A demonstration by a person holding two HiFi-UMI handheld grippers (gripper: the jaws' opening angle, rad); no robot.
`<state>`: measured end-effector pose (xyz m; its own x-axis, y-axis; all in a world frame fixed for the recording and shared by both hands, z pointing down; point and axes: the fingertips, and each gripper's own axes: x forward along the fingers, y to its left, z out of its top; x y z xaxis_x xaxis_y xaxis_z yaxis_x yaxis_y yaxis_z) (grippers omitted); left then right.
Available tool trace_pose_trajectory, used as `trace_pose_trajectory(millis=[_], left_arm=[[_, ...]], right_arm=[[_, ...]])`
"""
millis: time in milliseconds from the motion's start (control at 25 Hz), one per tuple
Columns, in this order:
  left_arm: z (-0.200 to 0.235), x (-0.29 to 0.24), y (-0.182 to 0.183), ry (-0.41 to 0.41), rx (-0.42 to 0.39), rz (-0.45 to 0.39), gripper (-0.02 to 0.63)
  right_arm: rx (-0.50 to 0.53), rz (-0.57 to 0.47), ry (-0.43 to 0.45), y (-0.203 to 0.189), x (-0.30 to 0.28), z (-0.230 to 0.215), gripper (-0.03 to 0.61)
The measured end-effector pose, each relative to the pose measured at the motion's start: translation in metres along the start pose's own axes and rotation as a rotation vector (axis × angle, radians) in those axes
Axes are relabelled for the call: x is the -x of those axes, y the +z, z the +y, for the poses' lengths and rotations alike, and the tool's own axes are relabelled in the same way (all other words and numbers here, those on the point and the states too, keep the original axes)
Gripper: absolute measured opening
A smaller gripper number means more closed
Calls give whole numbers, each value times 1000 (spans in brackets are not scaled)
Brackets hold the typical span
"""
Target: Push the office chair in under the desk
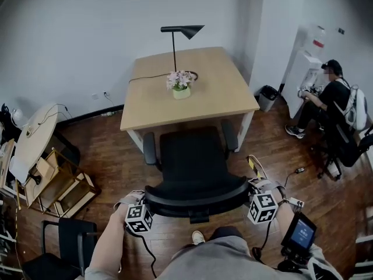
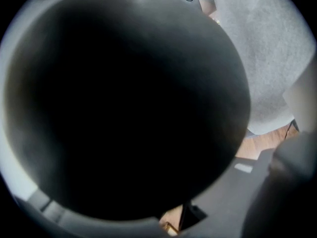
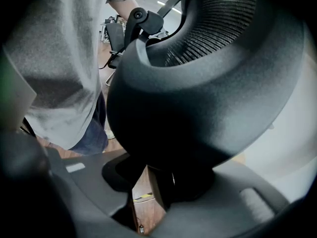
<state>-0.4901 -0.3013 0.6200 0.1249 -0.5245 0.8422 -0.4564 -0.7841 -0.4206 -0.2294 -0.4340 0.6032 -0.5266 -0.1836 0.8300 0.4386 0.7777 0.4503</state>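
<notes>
At the left end of the backrest (image 1: 195, 196), the left claw (image 1: 143, 210) is clenched on the top rim of the office chair (image 1: 192, 162). Its own view is almost filled by that dark, rounded rim, which sits between the jaws. The chair stands on the wooden floor, facing the worktop (image 1: 215, 92). The front of its seat is at the middle of the worktop's near edge; whether it has passed beneath cannot be told. The rest of the seat and the whole backrest are out in the open. Both armrests lie inside the line of the worktop's two near legs. At the right end of the rim, the right claw (image 1: 254, 198) is likewise grasping the backrest, the rim seated between its jaws in its own view. What matters for the coming move is that the chair lies straight ahead of both claws. The backrest's long axis runs parallel to the near edge, and one hand is at each end, neither nearer than the other. An even push from both hands, straight toward the far edge, should carry the seat under. An uneven push would likely swing an armrest toward a leg.
</notes>
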Motion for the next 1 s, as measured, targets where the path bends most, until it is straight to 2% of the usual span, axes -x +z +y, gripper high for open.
trace_pose_trajectory(millis=[240,480,1000], left_arm=[[37,-22,3,5,-6,3,146],[81,-48,12,5,-2,4,141],[179,-100,27,23,14,17,141]], right_arm=[[10,-11,-8,-16,-13,-35,153],[24,-19,15,-40,-28,-81,153],[58,-39,1,-86,-59,-183,152]])
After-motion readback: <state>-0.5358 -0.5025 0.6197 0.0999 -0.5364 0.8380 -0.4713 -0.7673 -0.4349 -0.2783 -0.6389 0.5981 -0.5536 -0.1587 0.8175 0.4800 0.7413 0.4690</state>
